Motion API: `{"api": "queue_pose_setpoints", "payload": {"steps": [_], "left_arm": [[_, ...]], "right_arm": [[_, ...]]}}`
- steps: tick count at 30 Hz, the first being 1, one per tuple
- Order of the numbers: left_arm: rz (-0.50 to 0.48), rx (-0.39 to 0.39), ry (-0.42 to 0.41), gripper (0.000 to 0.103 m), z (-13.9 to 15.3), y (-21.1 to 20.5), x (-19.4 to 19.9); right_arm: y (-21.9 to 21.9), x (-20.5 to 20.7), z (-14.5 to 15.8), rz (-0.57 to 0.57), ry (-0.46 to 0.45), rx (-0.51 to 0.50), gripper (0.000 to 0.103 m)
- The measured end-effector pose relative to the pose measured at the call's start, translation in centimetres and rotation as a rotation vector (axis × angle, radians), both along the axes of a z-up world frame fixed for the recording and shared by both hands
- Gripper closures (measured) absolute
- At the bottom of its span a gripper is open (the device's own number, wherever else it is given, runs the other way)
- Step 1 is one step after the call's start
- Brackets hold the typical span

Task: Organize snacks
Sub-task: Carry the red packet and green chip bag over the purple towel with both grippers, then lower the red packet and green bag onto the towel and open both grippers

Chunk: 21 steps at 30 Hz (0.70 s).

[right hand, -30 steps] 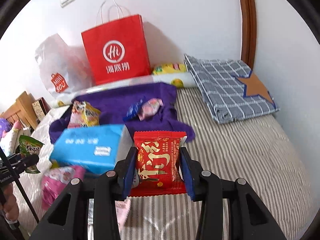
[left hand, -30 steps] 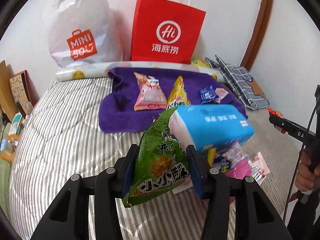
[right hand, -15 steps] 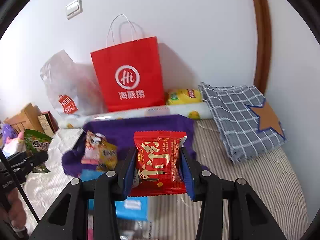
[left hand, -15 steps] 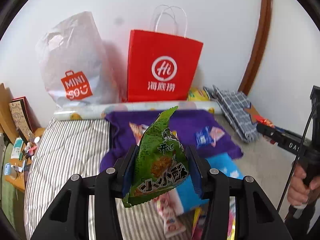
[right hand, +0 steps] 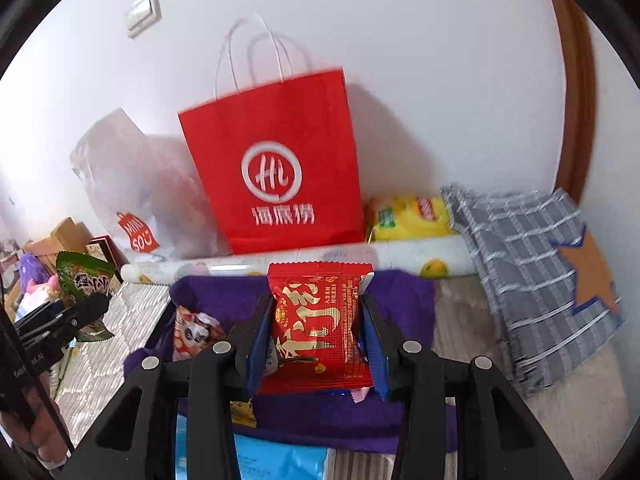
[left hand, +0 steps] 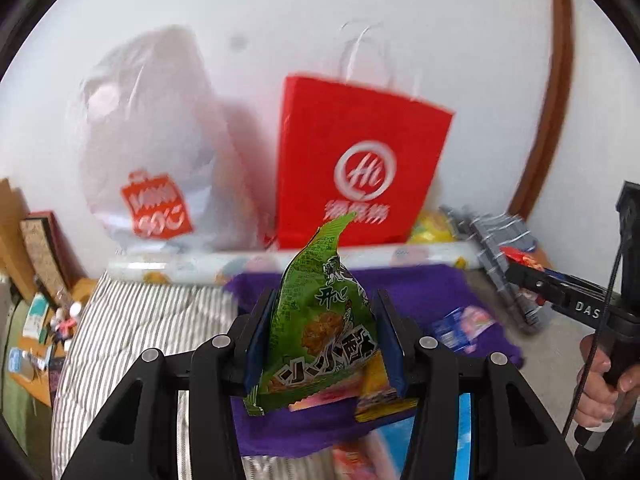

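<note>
1. The left gripper (left hand: 322, 350) is pinching a green snack packet (left hand: 320, 320) between its blue pads, holding it upright in the air with its pointed top corner tilting rightward.
2. The right gripper (right hand: 318, 344) is clamping a red snack packet (right hand: 318, 334) by both side edges, its printed face turned toward the camera.
3. Directly beneath both grippers, a blue tissue pack (right hand: 280, 462) is lying on the striped bedding (left hand: 132, 328), partly cut off by the lower edge of each view.
4. Just beyond it, a purple towel (right hand: 404, 300) is spreading across the bed, and several snacks are resting on it: a pink-and-white packet (right hand: 196, 334) at its left part, and small blue and pink sachets (left hand: 460, 326) toward its right.
5. At the right side of the bed, a grey checked cloth (right hand: 532, 276) with an orange star is lying folded, apart from the towel.
6. Behind the towel, a printed roll (right hand: 420, 258) is lying along the wall side of the bed, with a yellow packet (right hand: 408, 214) sitting behind it.
7. Farthest back, a red paper bag (right hand: 276, 160) is standing upright against the white wall, and a white plastic bag (left hand: 152, 152) is leaning just to its left.
</note>
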<state>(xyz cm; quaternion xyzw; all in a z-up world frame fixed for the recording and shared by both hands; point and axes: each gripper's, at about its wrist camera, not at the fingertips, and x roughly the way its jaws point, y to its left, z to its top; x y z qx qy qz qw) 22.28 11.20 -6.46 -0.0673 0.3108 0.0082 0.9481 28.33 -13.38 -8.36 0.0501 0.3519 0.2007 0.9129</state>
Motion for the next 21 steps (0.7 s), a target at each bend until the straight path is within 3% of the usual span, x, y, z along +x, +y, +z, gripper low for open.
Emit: {"api": "queue_pose_setpoints", "payload": {"steps": [4,9,14,21], "left_arm": [[0.040,-0.001,0.059,0.055,-2.4,1.3,0.8],[0.071,-0.024,0.068,0.055,-3.5,2.2,0.9],[0.083,-0.063,0.103,0.055,-4.6,2.6,1.4],[0.059,-0.024,0.133,0.055,-5.4,1.1,1.7]], "right_arm": [[-0.1,1.0,-2.6,-0.009,0.062,-0.046,0.063],[-0.3,1.3,-4.1,-0.011,0.077,-0.070,0.063],[-0.8,1.8,-5.0,-0.019,0.110,-0.037,0.063],[-0.4,1.7,-5.4,-0.013,0.116,-0.057,0.063]]}}
